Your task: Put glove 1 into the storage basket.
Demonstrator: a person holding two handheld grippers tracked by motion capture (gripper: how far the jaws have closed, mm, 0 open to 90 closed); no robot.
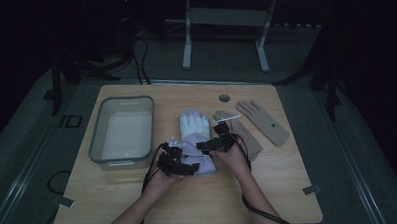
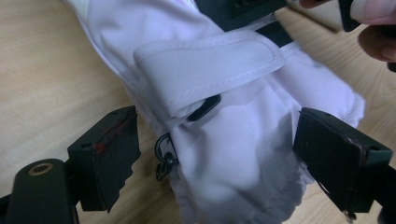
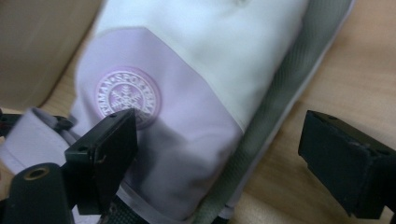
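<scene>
A padded white and lilac glove (image 1: 195, 134) lies mid-table on the wooden table (image 1: 279, 189), fingers pointing away. My left gripper (image 1: 182, 166) is at its cuff. In the left gripper view the lilac cuff (image 2: 233, 154), with its strap (image 2: 210, 65) and a small black clip (image 2: 163, 156), lies between the open jaws, and the left jaw stands clear of the fabric. My right gripper (image 1: 213, 141) hovers over the glove's right edge. It is open, one jaw over the lilac panel near the round snowflake logo (image 3: 126, 95), the other over bare wood.
A clear plastic bin (image 1: 98, 133) stands left of the glove. Two beige knit gloves (image 1: 247, 135) (image 1: 264, 120) lie flat to its right. A round cable hole (image 1: 224, 98) sits near the table's far edge. The person's forearms come in from the front edge.
</scene>
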